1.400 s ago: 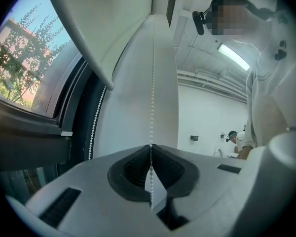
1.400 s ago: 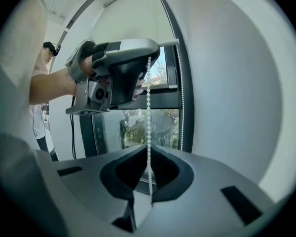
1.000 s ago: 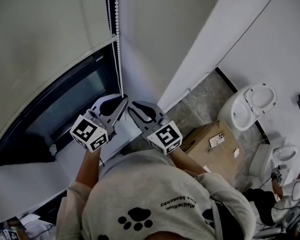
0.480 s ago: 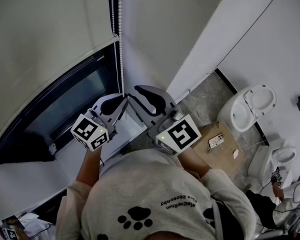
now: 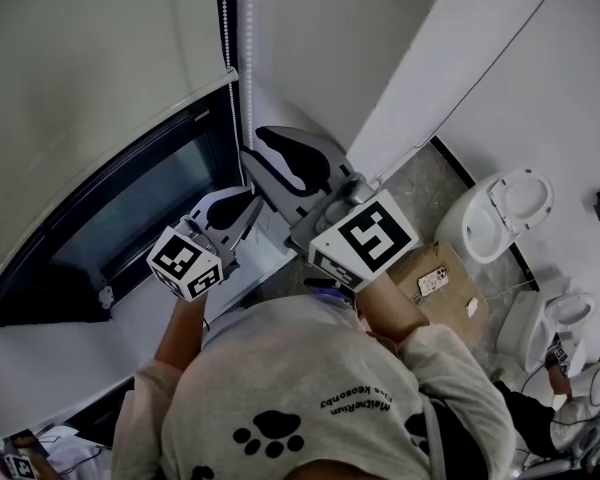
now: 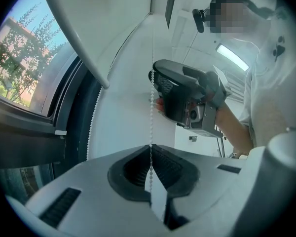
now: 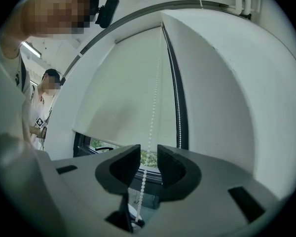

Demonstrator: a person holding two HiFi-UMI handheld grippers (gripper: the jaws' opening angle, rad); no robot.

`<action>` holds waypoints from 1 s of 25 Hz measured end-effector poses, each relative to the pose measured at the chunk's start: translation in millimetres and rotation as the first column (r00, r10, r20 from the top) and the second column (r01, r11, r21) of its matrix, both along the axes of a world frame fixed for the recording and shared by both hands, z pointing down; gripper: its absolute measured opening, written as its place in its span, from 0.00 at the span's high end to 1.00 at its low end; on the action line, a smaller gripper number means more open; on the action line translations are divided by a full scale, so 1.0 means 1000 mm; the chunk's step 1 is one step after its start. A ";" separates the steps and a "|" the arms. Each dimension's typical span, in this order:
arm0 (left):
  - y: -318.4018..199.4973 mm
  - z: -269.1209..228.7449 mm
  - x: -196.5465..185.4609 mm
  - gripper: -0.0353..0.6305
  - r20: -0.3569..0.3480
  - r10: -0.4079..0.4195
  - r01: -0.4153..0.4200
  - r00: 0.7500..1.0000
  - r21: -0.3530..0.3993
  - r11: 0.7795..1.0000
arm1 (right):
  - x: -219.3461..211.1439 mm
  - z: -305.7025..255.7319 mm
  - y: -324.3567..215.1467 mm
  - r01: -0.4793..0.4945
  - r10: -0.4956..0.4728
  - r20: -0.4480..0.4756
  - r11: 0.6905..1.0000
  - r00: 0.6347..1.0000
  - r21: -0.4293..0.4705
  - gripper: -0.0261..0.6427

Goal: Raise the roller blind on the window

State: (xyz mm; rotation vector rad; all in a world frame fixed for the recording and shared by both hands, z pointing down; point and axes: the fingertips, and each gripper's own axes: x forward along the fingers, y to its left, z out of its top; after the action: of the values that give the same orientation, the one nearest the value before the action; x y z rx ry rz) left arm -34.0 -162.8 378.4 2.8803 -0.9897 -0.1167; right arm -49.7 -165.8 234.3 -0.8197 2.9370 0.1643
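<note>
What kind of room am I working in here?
Probably a bathroom still being fitted out, or a storeroom: a white ceramic toilet with its lid up stands on the grey stone floor near a brown cardboard box.

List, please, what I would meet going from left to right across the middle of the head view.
window glass → left gripper → right gripper → cardboard box → toilet

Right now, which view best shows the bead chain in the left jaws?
The left gripper view: the left gripper, shut on the bead chain, fills it. Head view: a thin bead line. Right gripper view: chain between open jaws.
</note>
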 end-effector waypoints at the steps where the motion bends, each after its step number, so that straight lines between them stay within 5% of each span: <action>1: 0.000 0.000 0.000 0.92 0.001 0.001 -0.001 1.000 0.001 1.000 | -0.001 -0.004 -0.001 0.000 0.000 -0.001 1.000 1.000 0.002 0.81; 25: 0.005 0.005 0.001 0.92 0.015 -0.006 0.006 1.000 0.005 1.000 | -0.003 -0.026 -0.001 -0.011 0.011 0.012 1.000 1.000 0.023 0.94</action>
State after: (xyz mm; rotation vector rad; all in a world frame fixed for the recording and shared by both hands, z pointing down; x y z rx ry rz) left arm -32.6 -157.4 383.4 2.8867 -1.0027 -0.0978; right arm -52.6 -166.3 208.7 -0.8305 2.9144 0.1933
